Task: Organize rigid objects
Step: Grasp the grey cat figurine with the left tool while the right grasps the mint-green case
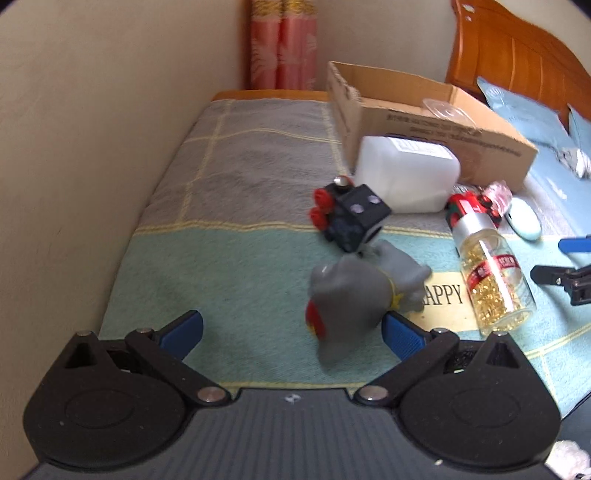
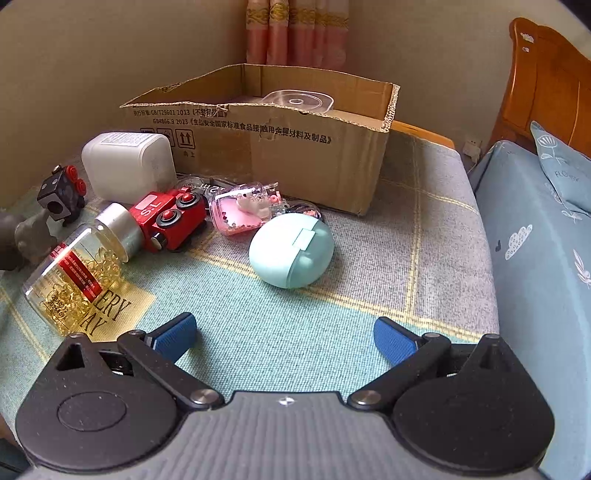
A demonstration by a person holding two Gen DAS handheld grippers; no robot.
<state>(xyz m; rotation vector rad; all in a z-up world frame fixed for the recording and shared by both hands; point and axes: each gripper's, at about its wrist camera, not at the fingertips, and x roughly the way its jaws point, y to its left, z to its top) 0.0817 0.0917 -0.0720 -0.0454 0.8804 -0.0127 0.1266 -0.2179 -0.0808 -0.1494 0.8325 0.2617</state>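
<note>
My left gripper (image 1: 291, 332) is open low over the towel, and a grey rubber toy (image 1: 354, 295) lies just inside its right finger. Beyond it sit a black toy engine with red wheels (image 1: 349, 214), a white plastic jar (image 1: 406, 177) and a clear bottle of gold capsules (image 1: 491, 273). My right gripper (image 2: 284, 334) is open with nothing between its fingers. Ahead of it lie a mint egg-shaped case (image 2: 291, 249), a red toy engine (image 2: 170, 218), a pink clear case (image 2: 243, 210) and the capsule bottle (image 2: 77, 269). A clear plastic lid (image 2: 295, 99) lies in the open cardboard box (image 2: 295, 147).
Everything rests on a grey and teal towel (image 2: 258, 325) over a small table. A wall (image 1: 92, 147) runs along the left, with pink curtains (image 2: 295, 33) behind the box. A bed with a blue cover (image 2: 535, 258) and wooden headboard (image 2: 546, 81) stands at the right.
</note>
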